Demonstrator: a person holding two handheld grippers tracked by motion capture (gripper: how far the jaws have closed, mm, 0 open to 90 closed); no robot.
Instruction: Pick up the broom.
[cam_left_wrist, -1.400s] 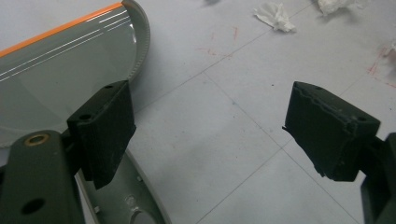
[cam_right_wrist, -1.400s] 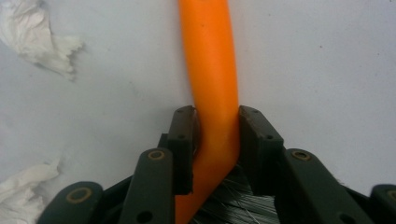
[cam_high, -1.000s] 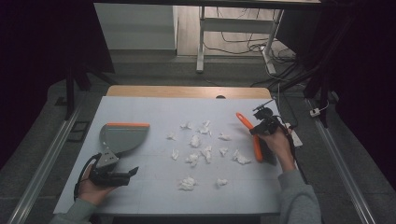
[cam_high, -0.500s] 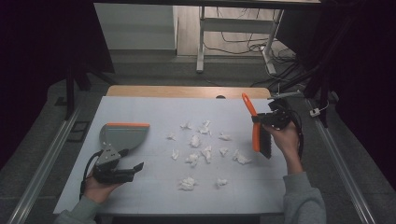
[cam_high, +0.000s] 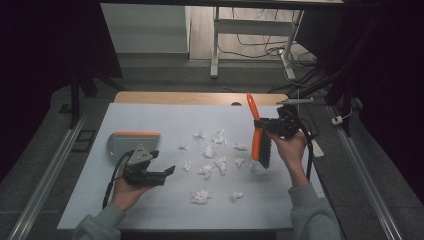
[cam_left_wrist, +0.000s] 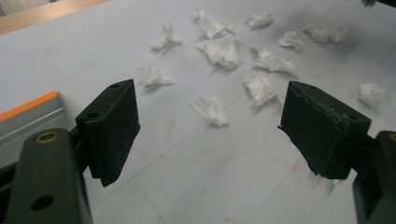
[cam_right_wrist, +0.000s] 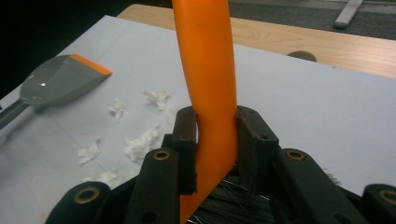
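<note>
An orange brush with black bristles hangs tilted over the right part of the white table, handle pointing away from me. My right gripper is shut on its handle, both jaws pressed against the orange plastic, and the bristles sit just below them. Several crumpled white paper scraps lie scattered mid-table. A grey dustpan with an orange edge lies flat at the left. My left gripper hovers just in front of the dustpan. Its jaws stand wide open, with nothing between them, and point at the scraps.
The table's bare wooden far edge shows beyond the white surface. Metal rails run along the floor on both sides. Cables and a table leg lie behind. The dustpan rests left of the scraps in the right gripper view.
My right hand has lifted the brush off the table and swung its handle up and away from me. My left hand has moved right and forward, toward the scraps.
</note>
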